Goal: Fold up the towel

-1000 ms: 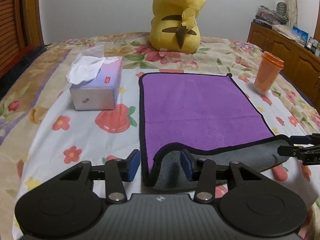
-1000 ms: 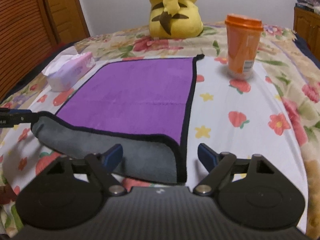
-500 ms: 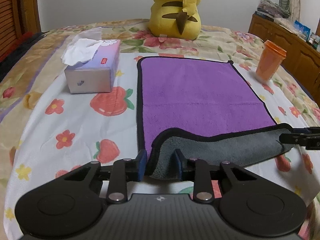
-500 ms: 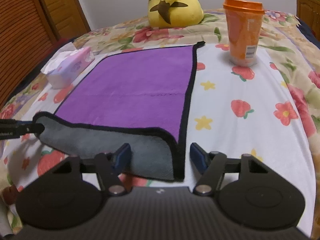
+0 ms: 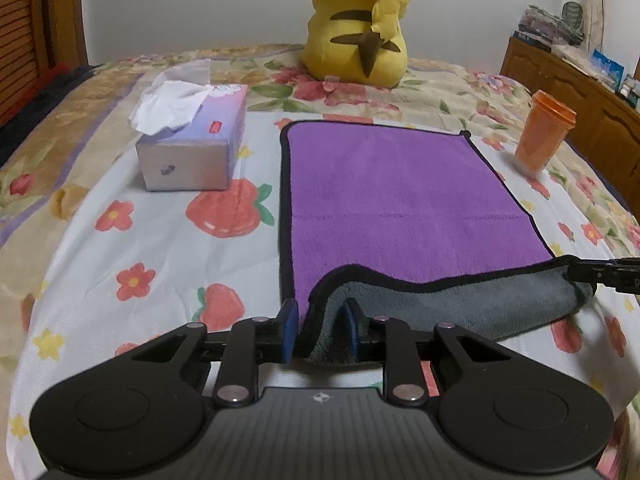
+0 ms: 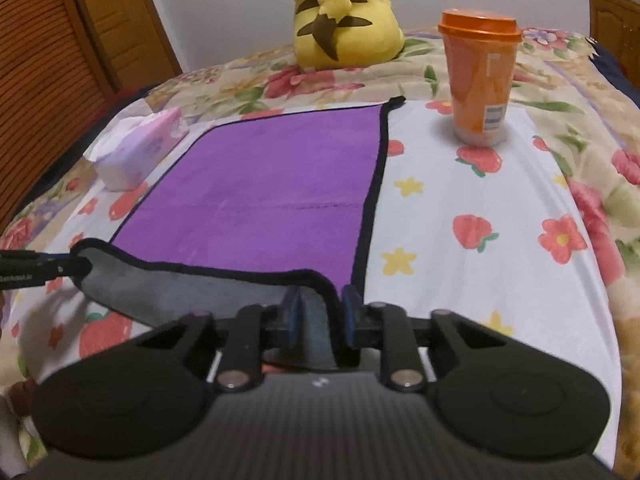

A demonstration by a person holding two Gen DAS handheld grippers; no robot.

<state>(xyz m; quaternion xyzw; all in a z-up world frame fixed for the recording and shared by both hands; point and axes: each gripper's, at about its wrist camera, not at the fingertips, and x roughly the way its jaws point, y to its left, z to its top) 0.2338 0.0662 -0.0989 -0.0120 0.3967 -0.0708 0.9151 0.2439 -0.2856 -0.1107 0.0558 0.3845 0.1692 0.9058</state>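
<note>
A purple towel point(image 5: 400, 200) with black trim and a grey underside lies flat on the flowered bedspread; it also shows in the right wrist view point(image 6: 272, 188). Its near edge is lifted and curled back, grey side up. My left gripper point(image 5: 319, 330) is shut on the towel's near left corner. My right gripper point(image 6: 319, 314) is shut on the near right corner. Each gripper's tip shows at the edge of the other's view, at the far end of the lifted edge.
A tissue box point(image 5: 196, 148) sits left of the towel. An orange lidded cup point(image 6: 480, 76) stands to its right. A yellow plush toy point(image 5: 356, 24) sits beyond the far edge. Wooden cabinets point(image 5: 580, 92) line the right side, a wooden door point(image 6: 60, 40) the left.
Both grippers closed from open onto the towel's near corners and lifted them slightly. The near edge now hangs between them.
</note>
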